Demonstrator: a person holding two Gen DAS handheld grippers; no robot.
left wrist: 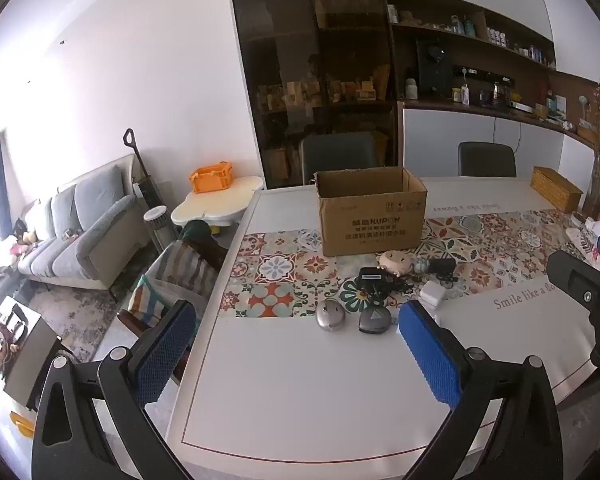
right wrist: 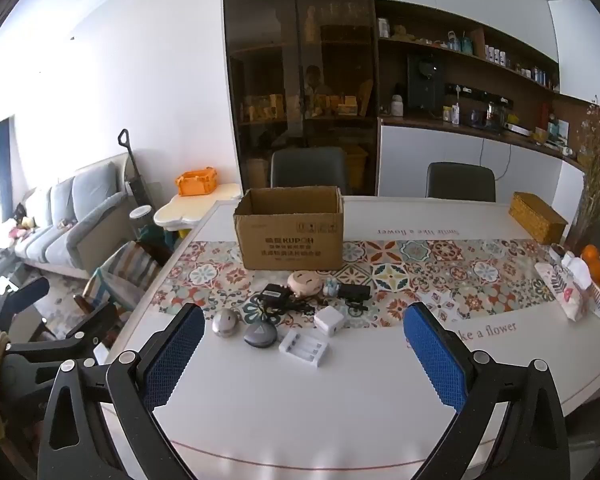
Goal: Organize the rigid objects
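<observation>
In the left wrist view, the claw's right pad [left wrist: 430, 354] hides the white battery charger [right wrist: 304, 347].

One cardboard box [right wrist: 290, 232] is counted, and two chairs [right wrist: 308, 168] are seen behind the table. One silver dome [right wrist: 225, 322], one grey pebble-shaped device [right wrist: 260, 335], one white battery charger [right wrist: 303, 347] and one white cube adapter [right wrist: 330, 319] are tallied. Two grippers are counted.

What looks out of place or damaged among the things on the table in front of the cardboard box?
Nothing looks spilled or broken. The small things lie in a loose heap before the open cardboard box: the black adapter sits among tangled cables, and the white battery charger lies askew near the grey pebble-shaped device. None is in the box yet.
</observation>
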